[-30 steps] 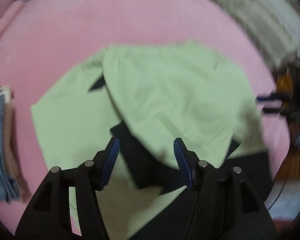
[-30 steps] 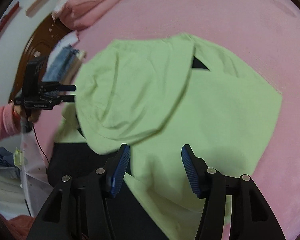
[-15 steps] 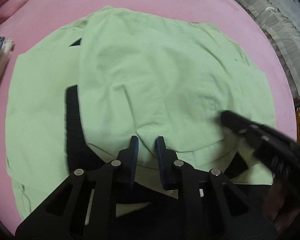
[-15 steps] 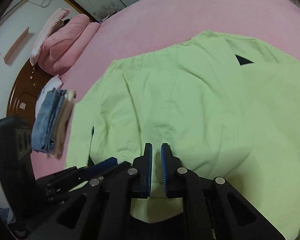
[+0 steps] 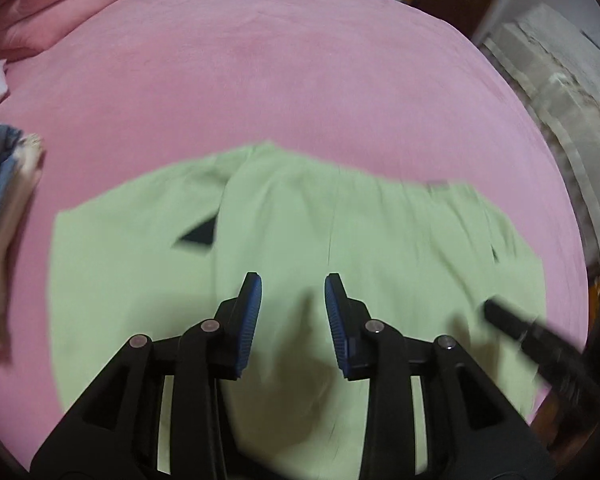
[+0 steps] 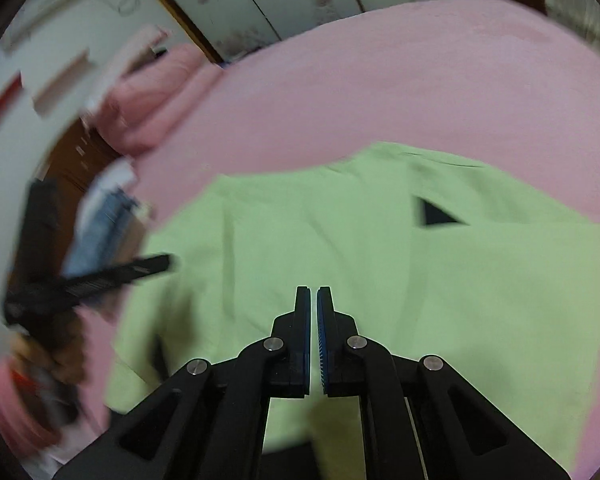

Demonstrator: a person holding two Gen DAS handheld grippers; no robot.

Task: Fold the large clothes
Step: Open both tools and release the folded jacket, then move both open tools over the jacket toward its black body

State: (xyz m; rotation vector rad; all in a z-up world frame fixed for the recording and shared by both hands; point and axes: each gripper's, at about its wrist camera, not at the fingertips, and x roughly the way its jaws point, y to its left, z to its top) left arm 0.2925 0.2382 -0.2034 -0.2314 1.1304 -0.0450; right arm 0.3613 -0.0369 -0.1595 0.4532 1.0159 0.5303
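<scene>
A light green garment (image 5: 340,220) (image 6: 340,220) lies spread on the pink bed (image 5: 300,80) (image 6: 460,80), and a small black triangle (image 5: 198,236) (image 6: 434,214) shows at a fold. My left gripper (image 5: 293,280) hovers over its near part with the jaws opening. Green cloth shows through the gap, and the pads do not press on it. My right gripper (image 6: 313,290) is shut, with a fold of the green cloth bunched just under its pads. Each gripper shows blurred in the other's view: the right gripper (image 5: 500,312) and the left gripper (image 6: 156,264).
A stack of folded jeans and other clothes (image 5: 4,220) (image 6: 104,224) sits at the bed's left edge. A pink quilt (image 5: 52,12) (image 6: 152,96) lies at the head end. Wardrobe doors (image 6: 300,0) stand behind. A hand (image 6: 56,352) holds the left gripper.
Both grippers dropped onto the garment's near hem and shut. They then moved forward, so green cloth now covers the black part. The left jaws have reopened.
</scene>
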